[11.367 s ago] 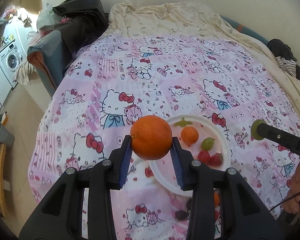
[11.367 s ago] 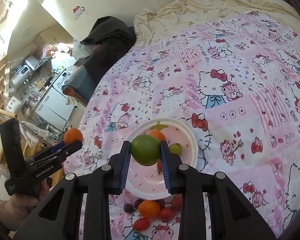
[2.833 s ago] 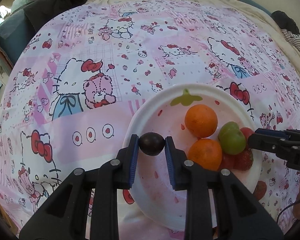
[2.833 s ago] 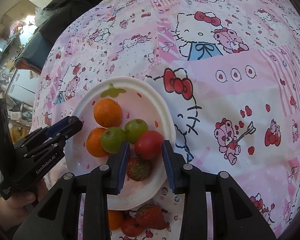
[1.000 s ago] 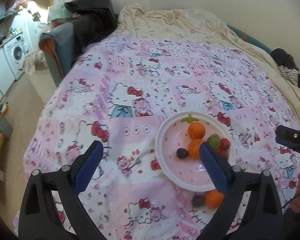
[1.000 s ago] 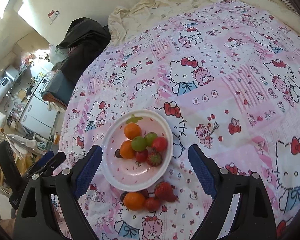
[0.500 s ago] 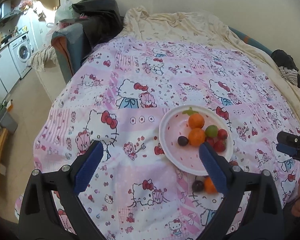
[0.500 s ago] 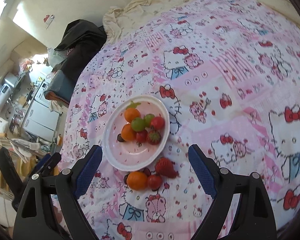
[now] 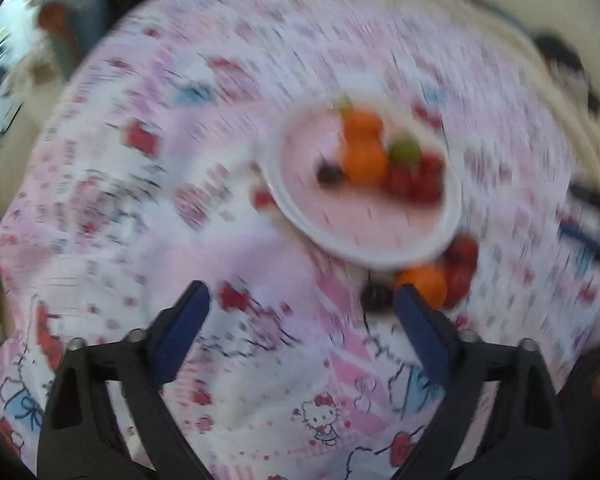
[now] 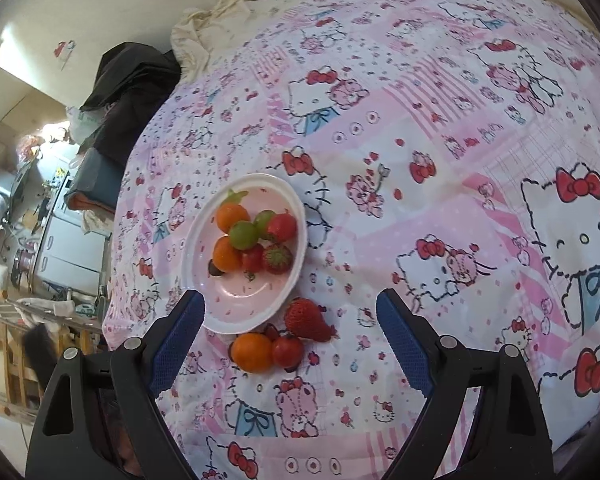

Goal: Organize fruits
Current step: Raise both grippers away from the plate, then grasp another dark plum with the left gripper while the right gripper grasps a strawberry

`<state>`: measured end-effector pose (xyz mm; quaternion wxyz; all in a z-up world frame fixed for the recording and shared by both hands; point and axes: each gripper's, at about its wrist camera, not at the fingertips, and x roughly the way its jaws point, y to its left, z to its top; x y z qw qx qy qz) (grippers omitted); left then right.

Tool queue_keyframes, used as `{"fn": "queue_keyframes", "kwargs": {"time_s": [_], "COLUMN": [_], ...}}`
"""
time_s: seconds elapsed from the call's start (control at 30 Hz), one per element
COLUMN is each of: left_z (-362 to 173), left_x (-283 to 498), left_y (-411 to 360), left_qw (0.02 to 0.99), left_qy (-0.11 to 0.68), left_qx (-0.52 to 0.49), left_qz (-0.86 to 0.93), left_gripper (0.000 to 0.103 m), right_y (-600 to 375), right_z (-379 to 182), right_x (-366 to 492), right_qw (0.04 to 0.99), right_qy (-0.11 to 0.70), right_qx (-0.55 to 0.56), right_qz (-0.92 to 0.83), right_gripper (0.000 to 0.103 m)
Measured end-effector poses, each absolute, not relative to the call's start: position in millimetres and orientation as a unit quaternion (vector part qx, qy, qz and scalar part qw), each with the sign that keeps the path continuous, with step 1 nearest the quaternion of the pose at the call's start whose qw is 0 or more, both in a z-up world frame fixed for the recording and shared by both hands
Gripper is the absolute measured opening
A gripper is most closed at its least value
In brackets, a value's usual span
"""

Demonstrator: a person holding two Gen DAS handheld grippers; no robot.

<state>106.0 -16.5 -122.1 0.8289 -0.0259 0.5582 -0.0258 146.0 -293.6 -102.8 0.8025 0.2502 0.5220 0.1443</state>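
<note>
Held both the left gripper [image 9: 299,305] and right gripper [image 10: 291,312] spread wide, gripping nothing. Hovered above the plate [image 10: 242,314], with a strawberry [image 10: 307,320] lying just beside its rim.

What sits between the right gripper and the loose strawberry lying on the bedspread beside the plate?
Nothing visible. The right gripper is open above the bedspread, and the strawberry lies exposed between the fingers' line of sight. A small tomato and an orange crowd its near side.

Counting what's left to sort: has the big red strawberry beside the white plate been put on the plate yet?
No, the big red strawberry lies on the bedspread just outside the white plate's rim.
</note>
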Motion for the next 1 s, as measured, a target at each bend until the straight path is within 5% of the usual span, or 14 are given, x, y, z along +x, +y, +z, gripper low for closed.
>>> {"fn": "queue_keyframes", "kwargs": {"time_s": [0.07,0.43,0.53,1.0], "left_z": [-140,-171,-171,-127], "left_x": [109,116,113,100], "left_y": [-36,-78,-89,-53], "left_qw": [0.808,0.795,0.793,0.808], "left_qy": [0.586,0.586,0.578,0.577], "left_qx": [0.008,0.105,0.119,0.009], "left_qz": [-0.059,-0.118,-0.155,-0.121], "left_gripper": [0.058,0.042,0.021,0.02], "right_y": [-296,-308,-306,-292], "right_z": [-105,-109,-111,-121], "right_x": [145,147,149,152], "right_qw": [0.802,0.797,0.795,0.784], "right_qy": [0.525,0.529,0.531,0.553], "right_qx": [0.249,0.259,0.26,0.245], "right_qz": [0.14,0.134,0.137,0.144], "right_gripper": [0.09,0.09,0.09,0.09]}}
